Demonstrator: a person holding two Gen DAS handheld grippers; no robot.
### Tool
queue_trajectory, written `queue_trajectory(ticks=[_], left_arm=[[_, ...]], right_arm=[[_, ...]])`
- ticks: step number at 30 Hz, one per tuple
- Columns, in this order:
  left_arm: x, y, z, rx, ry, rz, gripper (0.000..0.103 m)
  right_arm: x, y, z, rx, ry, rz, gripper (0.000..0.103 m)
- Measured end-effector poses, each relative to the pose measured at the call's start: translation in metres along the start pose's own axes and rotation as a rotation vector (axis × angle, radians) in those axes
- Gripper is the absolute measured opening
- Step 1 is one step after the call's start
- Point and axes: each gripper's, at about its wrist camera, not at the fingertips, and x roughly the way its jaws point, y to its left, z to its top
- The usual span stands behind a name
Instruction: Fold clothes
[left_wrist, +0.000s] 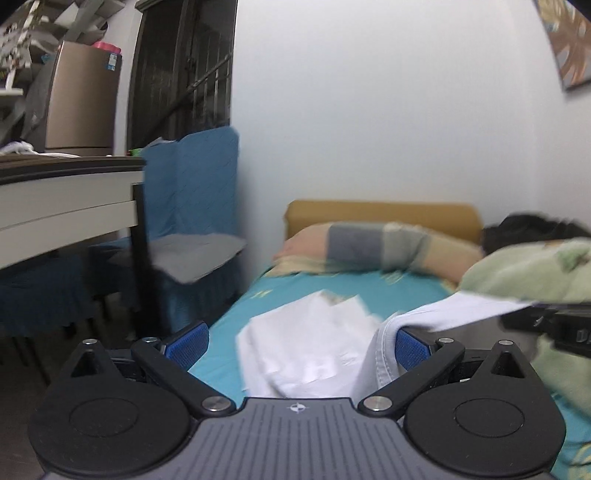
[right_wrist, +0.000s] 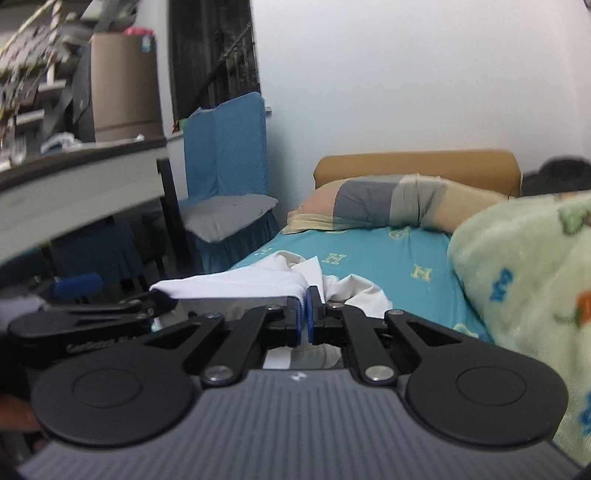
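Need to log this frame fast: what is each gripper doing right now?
Left gripper: open, jaws wide apart; the white garment drapes over its right finger, not clamped.
Right gripper: shut on a white garment edge.

Support: bed (right_wrist: 388, 258), teal sheet printed with pale "H" letters.
Head end: tan headboard (right_wrist: 417, 166) against the wall.
On sheet, far: pillow (right_wrist: 388, 201), banded peach, grey and beige.
On sheet, near: white garment (left_wrist: 314, 347), crumpled, partly lifted off the sheet.
On sheet, right: pale green fleece blanket (right_wrist: 524, 280), bunched.
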Motion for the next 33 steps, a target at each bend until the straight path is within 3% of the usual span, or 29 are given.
queue_trajectory(ticks=[3,10,15,19,22,26,28,31,33], left_arm=[[-0.003,0.003,-0.011,0.062,0.039,0.034,0.103],[-0.030,0.024,-0.002,0.033,-0.075,0.017,0.103],[-0.036,0.022,-0.006,0.078,-0.026,0.004,0.103],[-0.029,0.024,-0.007,0.124,0.023,0.026,0.103],[-0.027,0.043,-0.003,0.052,0.016,0.066,0.103],[-0.038,0.081,0.026,-0.064,-0.111,0.213,0.103],[-0.045,0.102,0.041,-0.134,-0.162,0.251,0.103],[-0.053,0.131,0.058,-0.204,-0.179,0.252,0.103],[-0.049,0.144,0.062,-0.207,-0.134,0.242,0.103]], right_arm=[[-0.015,0.018,0.001,-0.094,-0.121,-0.051,0.006],[-0.054,0.029,0.019,-0.154,-0.371,-0.154,0.007],[-0.069,0.026,0.024,-0.158,-0.481,-0.250,0.007],[-0.072,0.025,0.024,-0.149,-0.502,-0.273,0.007],[-0.068,0.030,0.021,-0.195,-0.491,-0.276,0.008],[-0.062,0.037,0.011,-0.242,-0.448,-0.248,0.009],[-0.050,0.040,0.007,-0.260,-0.396,-0.231,0.012],[-0.024,0.039,0.000,-0.209,-0.236,-0.139,0.027],[-0.001,0.034,-0.010,-0.132,-0.084,-0.052,0.028]])
